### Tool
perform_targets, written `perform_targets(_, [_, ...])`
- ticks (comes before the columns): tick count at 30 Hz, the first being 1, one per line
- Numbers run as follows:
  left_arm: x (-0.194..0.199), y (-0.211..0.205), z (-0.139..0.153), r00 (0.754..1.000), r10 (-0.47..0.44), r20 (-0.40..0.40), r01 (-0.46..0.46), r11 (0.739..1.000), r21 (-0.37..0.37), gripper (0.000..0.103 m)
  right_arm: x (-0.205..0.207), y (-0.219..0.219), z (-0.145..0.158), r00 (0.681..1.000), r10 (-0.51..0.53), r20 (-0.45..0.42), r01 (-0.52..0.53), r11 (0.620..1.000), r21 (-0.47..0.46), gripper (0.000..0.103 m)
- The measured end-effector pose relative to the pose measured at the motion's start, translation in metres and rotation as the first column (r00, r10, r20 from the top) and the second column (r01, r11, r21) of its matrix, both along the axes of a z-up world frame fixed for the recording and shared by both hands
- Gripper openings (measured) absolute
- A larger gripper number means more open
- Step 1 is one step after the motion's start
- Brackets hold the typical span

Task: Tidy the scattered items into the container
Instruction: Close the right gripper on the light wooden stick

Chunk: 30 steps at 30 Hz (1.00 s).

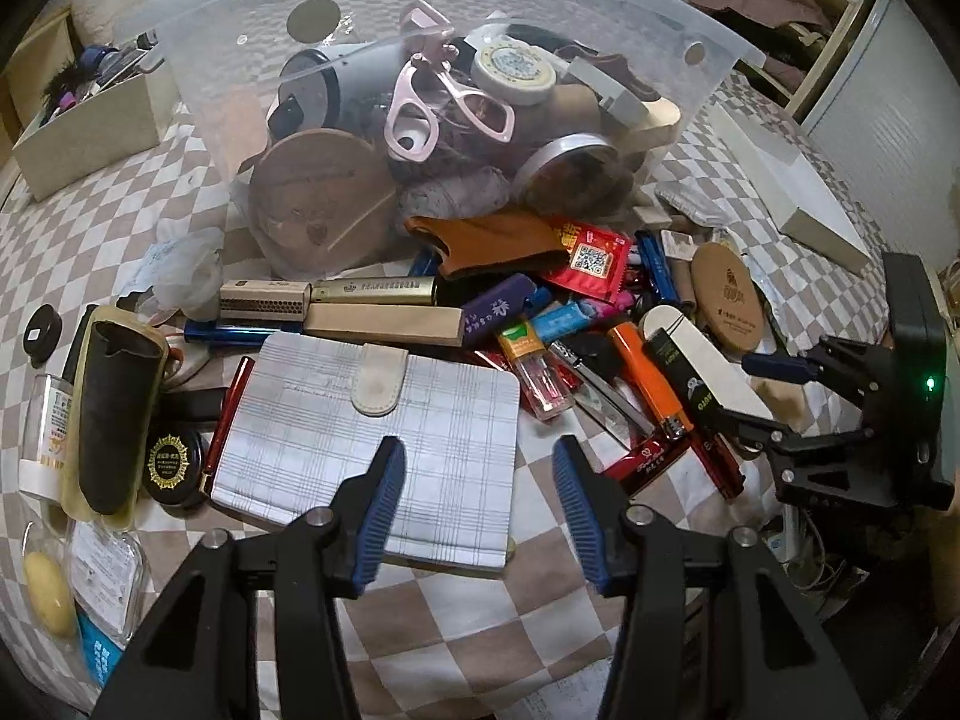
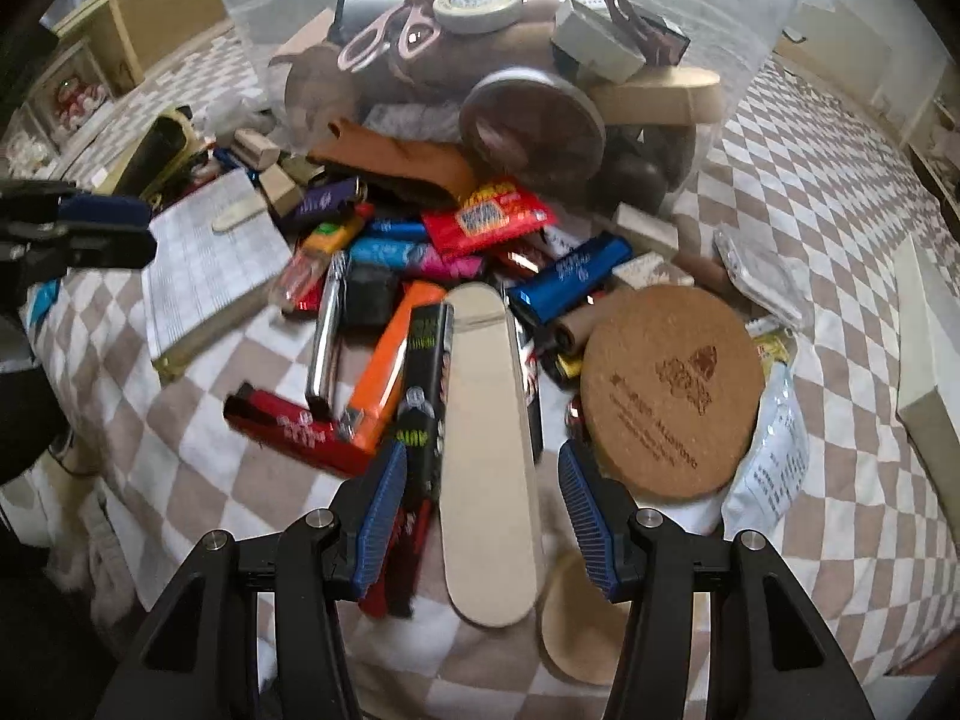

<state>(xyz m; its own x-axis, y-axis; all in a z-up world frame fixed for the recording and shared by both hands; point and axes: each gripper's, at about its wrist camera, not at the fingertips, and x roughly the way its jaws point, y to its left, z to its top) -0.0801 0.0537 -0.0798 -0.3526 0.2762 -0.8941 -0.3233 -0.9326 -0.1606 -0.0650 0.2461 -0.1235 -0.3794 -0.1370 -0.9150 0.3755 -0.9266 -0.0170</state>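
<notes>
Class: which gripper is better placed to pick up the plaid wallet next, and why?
Left. The left gripper hangs open directly over the plaid wallet; the right gripper straddles a beige case farther away.

Two wrist views, close, steeply downward over the bed (image 1: pixel 120 228); both share the clear container (image 1: pixel 420 90) and scattered pile beyond.
</notes>
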Motion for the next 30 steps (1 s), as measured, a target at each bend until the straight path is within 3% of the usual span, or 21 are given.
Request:
perform_targets(7, [0.0,-0.003,-0.003,1.0,0.025,-0.007,-0.025,1.0,0.009,0.084,0.008,-0.001,0.001,0.999,0.03,-0.016,-0.029,0.999,0.02,0.054])
perform_targets(17, [0.007,0.001,-0.007,0.995,0.013,-0.094,-0.022,0.996,-0.086,0.085,0.023,-0.017,-0.007,0.982,0.181,-0.06,-0.161,0.957,0.243,0.053])
perform_targets(24, [0.001,-0.012,-0.009,0.996,0.072,-0.058,-0.075,0.996,-0.045,0.085,0.01,-0.013,-0.022,0.994,0.111,0.004,-0.11,0.979,0.172,0.037])
perform_targets(27, [-0.002,-0.018,-0.008,0.994,0.098,-0.052,-0.099,0.995,-0.032,0.085,0.006,-0.01,-0.018,0.997,0.079,0.002,-0.078,0.988,0.131,0.037])
perform_targets(30, [-0.002,-0.021,-0.01,0.993,0.113,-0.04,-0.114,0.993,-0.026,0.085,0.003,-0.001,-0.009,0.999,0.036,0.015,-0.037,0.999,0.03,0.037])
